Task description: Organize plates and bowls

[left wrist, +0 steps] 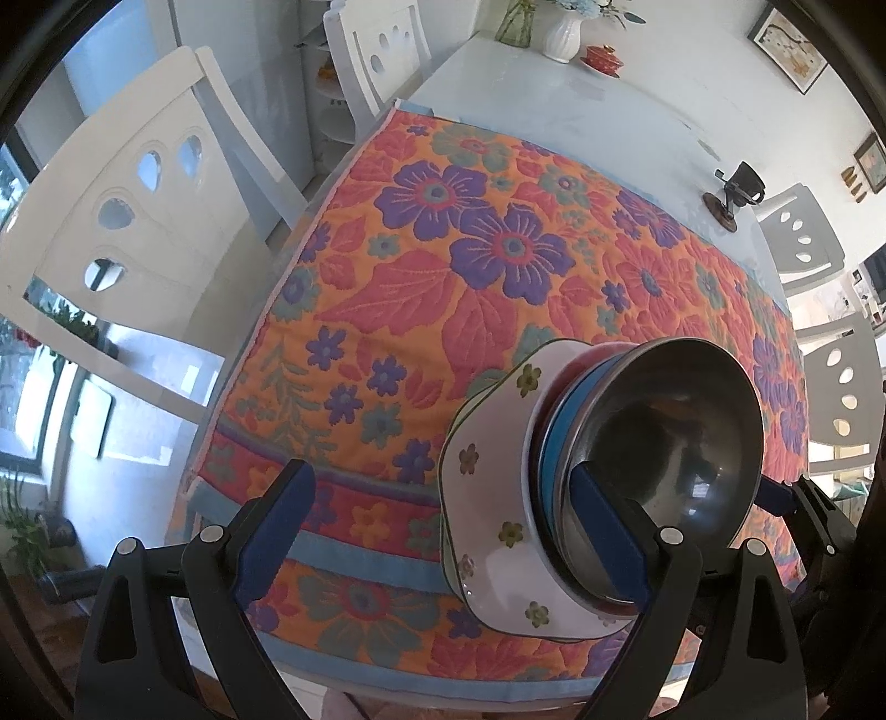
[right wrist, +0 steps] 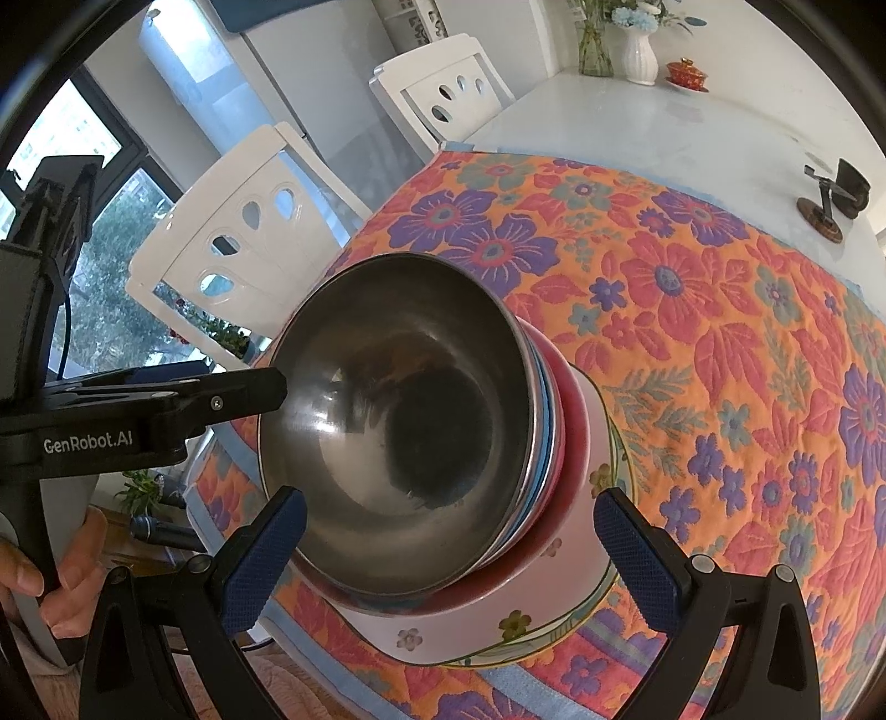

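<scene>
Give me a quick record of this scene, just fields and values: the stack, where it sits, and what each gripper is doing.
stack, top to bottom: steel bowl, blue dish, red dish, floral white bowl
surface: floral cloth on white table
left hand-held gripper: open, one finger against the stack's near rim
right hand-held gripper: open, straddling the stack
far end: white vase

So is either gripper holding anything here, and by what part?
Neither. The left gripper and right gripper are both open; one left pad lies in the steel bowl topping the stack, clamping nothing.
</scene>
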`<state>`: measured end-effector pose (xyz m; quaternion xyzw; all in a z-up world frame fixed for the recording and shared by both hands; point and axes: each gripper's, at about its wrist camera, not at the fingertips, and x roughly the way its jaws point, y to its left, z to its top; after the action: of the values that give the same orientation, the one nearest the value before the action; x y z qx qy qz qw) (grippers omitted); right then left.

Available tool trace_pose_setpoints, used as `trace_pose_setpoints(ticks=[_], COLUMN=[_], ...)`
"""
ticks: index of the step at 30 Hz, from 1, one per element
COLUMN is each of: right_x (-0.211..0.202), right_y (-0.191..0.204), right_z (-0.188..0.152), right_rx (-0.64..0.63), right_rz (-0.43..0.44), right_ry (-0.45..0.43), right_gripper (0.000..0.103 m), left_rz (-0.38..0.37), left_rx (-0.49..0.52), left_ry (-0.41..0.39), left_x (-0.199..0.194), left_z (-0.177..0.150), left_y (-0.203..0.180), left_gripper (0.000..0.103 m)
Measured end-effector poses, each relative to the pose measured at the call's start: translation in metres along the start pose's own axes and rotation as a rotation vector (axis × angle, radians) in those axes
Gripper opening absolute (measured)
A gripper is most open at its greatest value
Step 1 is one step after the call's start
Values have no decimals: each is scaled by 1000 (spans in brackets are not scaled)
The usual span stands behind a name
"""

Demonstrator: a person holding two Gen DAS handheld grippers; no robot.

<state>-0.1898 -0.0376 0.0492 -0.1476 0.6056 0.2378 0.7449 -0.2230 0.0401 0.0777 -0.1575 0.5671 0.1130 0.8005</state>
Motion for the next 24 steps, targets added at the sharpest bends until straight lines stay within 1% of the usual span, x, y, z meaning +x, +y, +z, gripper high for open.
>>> trace_pose_setpoints(ticks=[10, 13, 17, 21, 24], right_x=[-2, -3, 0, 0, -2], right_y=[-2, -3, -1, 2, 3], right_z=[-1, -5, -9, -5, -1], right_rx=[5, 21, 42, 51, 66], right_rz=[3, 11, 15, -13, -45], right_ry=[-2, -4, 2, -8, -15], right_gripper=[103, 103, 103, 103, 103], left_rz=[-1, 8, 5, -22, -43], left_rx=[2, 0, 24, 57, 85], left_ry=[1, 0, -6, -6, 16], left_x=[0, -1, 0, 4, 10], left_z=[-2, -7, -5, 7, 13], left_y=[-1, -1, -2, -5, -7], left_gripper=[93, 93, 93, 93, 93])
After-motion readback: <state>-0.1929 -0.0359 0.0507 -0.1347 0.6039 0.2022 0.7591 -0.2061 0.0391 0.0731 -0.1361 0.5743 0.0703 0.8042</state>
